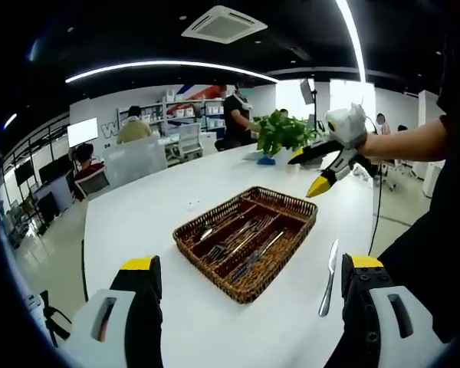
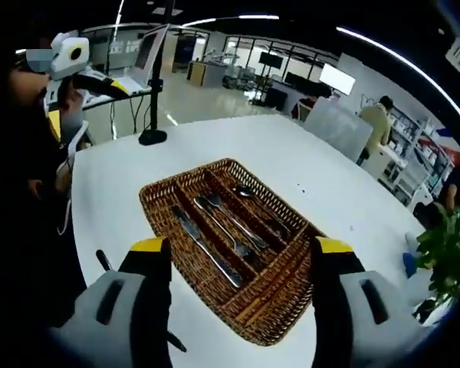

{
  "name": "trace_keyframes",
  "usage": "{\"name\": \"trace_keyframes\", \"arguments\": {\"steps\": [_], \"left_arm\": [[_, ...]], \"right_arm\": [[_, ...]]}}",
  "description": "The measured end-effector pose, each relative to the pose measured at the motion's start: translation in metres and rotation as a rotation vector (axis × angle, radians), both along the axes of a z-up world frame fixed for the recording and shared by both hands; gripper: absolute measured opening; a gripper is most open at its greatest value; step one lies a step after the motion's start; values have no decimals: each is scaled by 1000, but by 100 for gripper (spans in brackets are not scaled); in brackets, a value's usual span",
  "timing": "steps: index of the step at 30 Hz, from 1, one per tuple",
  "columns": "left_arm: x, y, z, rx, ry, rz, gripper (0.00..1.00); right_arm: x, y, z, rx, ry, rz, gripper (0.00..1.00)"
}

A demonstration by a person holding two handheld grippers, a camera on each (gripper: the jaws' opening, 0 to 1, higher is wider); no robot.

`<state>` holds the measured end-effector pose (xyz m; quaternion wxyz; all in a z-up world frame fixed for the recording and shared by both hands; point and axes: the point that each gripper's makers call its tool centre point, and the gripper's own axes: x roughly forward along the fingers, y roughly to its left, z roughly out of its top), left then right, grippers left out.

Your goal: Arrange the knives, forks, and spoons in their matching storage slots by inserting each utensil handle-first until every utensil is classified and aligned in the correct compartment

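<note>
A brown wicker cutlery basket (image 1: 295,204) (image 2: 157,192) lies on the white table, split into long slots. Knives (image 2: 207,251), forks (image 2: 224,224) and spoons (image 2: 249,193) lie in it. One loose table knife (image 1: 328,280) rests on the table right of the basket, beside my left gripper's right finger. My left gripper (image 1: 253,264) hovers open in front of the basket, holding nothing. My right gripper (image 2: 241,247) (image 1: 307,175) is open above the basket's near side, a hand holding it. A dark slim utensil (image 2: 173,343) lies partly hidden behind its left finger.
A green potted plant (image 1: 280,132) (image 2: 446,247) stands at the table's far end. A black stand with a round base (image 2: 153,136) sits near one table corner, with a cable running over the edge. People sit and stand at desks and shelves beyond the table.
</note>
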<state>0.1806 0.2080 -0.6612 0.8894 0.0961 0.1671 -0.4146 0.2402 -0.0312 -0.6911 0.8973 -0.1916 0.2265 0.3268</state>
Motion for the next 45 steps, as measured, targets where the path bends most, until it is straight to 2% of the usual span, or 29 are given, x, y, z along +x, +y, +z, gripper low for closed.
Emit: {"name": "trace_keyframes", "arguments": {"steps": [3, 5, 7, 10, 11, 13, 15, 17, 19, 20, 21, 22, 23, 25, 30, 32, 34, 36, 38, 41, 45], "left_arm": [[1, -7, 8, -20, -17, 31, 99], [2, -9, 10, -32, -28, 53, 99], [4, -14, 13, -83, -20, 102, 99], [1, -19, 8, -73, -12, 133, 99], [0, -21, 7, -64, -12, 132, 99], [1, -19, 2, -16, -29, 146, 99], [1, -19, -2, -22, -13, 148, 99], [2, -23, -6, -21, -13, 119, 99], [2, -26, -16, 29, -19, 58, 99], [3, -28, -20, 41, -3, 45, 99], [2, -29, -23, 59, 24, 33, 99], [3, -32, -16, 50, -1, 23, 99], [2, -34, -12, 42, -11, 14, 99], [1, -35, -10, 40, -4, 4, 99], [2, -30, -4, 56, -9, -9, 99], [3, -26, -6, 56, 17, 12, 99], [-1, -28, -5, 62, 12, 6, 99], [-5, -30, -11, 88, 20, -8, 99], [-7, -32, -15, 101, 26, -11, 99], [-16, -40, -20, 112, 63, -41, 99], [-22, -51, -28, 159, 60, -73, 99]], "right_arm": [[-7, -9, -3, 10, 1, 9, 100], [-11, -14, -3, 32, 14, 21, 100], [-8, -25, -1, 35, 2, 33, 100], [-12, -33, 4, 74, 26, 42, 100], [-17, -33, 7, 70, 21, 79, 100], [-19, -40, 14, 93, 5, 84, 100], [-25, -41, 15, 78, 1, 112, 100], [-32, -41, 18, 58, -27, 136, 100], [-40, -40, 15, 21, -58, 163, 100], [-43, -41, 15, 43, -69, 139, 100], [-47, -42, 14, 77, -38, 89, 100], [-52, -41, 18, 127, -23, 60, 100], [-53, -41, 22, 142, -47, 53, 100], [-57, -43, 22, 124, -49, 58, 100], [-52, -55, 28, 134, -80, 37, 100], [-51, -60, 27, 137, -71, 26, 100], [-52, -61, 26, 94, -81, 47, 100], [-54, -62, 26, 96, -72, 48, 100], [-54, -62, 30, 136, -72, 41, 100], [-53, -64, 26, 107, -69, 44, 100], [-55, -61, 30, 128, -66, 57, 100]]}}
